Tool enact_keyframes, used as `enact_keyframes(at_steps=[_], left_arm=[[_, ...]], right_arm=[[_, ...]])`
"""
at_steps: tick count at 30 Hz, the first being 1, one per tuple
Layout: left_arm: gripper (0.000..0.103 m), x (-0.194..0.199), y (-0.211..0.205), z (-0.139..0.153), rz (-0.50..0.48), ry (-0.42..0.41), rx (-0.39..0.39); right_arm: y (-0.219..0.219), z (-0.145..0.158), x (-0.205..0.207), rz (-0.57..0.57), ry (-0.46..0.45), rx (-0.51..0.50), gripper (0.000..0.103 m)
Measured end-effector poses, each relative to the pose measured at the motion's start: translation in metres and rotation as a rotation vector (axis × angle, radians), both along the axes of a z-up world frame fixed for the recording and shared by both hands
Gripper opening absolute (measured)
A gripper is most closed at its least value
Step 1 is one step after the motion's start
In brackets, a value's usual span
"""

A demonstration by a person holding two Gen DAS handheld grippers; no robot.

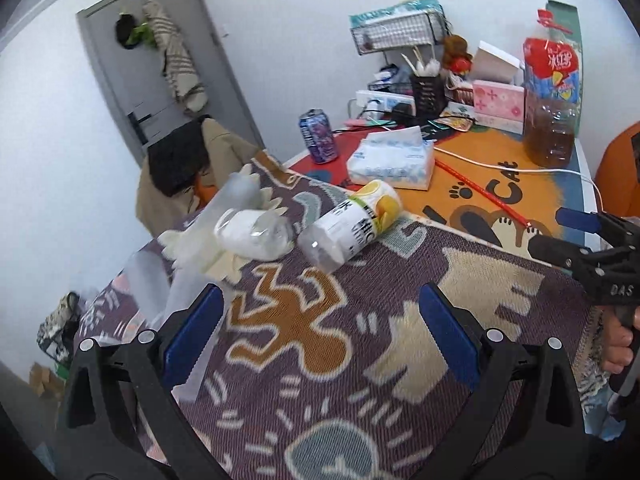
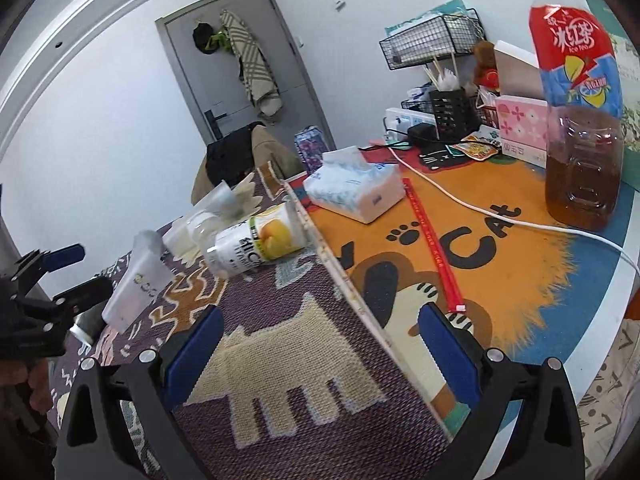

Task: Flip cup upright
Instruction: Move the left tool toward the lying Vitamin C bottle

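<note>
A translucent plastic cup (image 2: 138, 282) stands upside down on the patterned cloth (image 2: 304, 380); in the left wrist view it is a blur beside the left finger (image 1: 188, 320). A second clear cup (image 1: 236, 196) lies on its side behind a small clear bottle (image 1: 252, 234). A lemon-labelled cup (image 1: 356, 224) lies on its side, also in the right wrist view (image 2: 256, 244). My left gripper (image 1: 322, 332) is open and empty, close to the inverted cup, and shows in the right wrist view (image 2: 76, 272). My right gripper (image 2: 320, 348) is open and empty; it also shows in the left wrist view (image 1: 560, 232).
A tissue pack (image 2: 356, 190), red strip (image 2: 434, 248), white cable (image 2: 500, 216), large iced-tea bottle (image 2: 580, 120), purple can (image 1: 318, 136), pink box (image 2: 520, 128) and wire rack (image 2: 432, 38) sit on the orange cat mat (image 2: 520, 280). A chair with clothes (image 1: 180, 168) stands by the door.
</note>
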State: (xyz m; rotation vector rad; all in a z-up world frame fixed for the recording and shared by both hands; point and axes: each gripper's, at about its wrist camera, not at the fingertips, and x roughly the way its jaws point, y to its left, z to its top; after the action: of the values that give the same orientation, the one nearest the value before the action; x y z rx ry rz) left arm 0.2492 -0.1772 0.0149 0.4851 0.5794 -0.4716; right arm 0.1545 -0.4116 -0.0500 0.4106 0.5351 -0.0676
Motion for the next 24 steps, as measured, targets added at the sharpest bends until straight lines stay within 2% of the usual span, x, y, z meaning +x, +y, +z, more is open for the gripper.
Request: enact_keyframes(at_steps=[10,14,19,24], left_arm=[[0.097,0.052,-0.053,-0.031,-0.077,0.039,0.152],[0.090,0.067,-0.067,-0.040,-0.107,0.051,0.204],[0.089,0.086,-0.087,-0.046,-0.147,0.056,0.268],[0.089,0.104,-0.105,-0.063,-0.200,0.096,0.346]], right_arm=[[-0.018,-0.012,0.016,-0.053,0.074,0.017,0.095],[-0.026,-0.015,0.026,-0.088,0.100,0.034,0.095],[-0.027,-0.016,0.039,-0.109,0.130,0.051,0.095],[-0.029,-0.017,0.046,-0.124,0.136,0.074,0.095]])
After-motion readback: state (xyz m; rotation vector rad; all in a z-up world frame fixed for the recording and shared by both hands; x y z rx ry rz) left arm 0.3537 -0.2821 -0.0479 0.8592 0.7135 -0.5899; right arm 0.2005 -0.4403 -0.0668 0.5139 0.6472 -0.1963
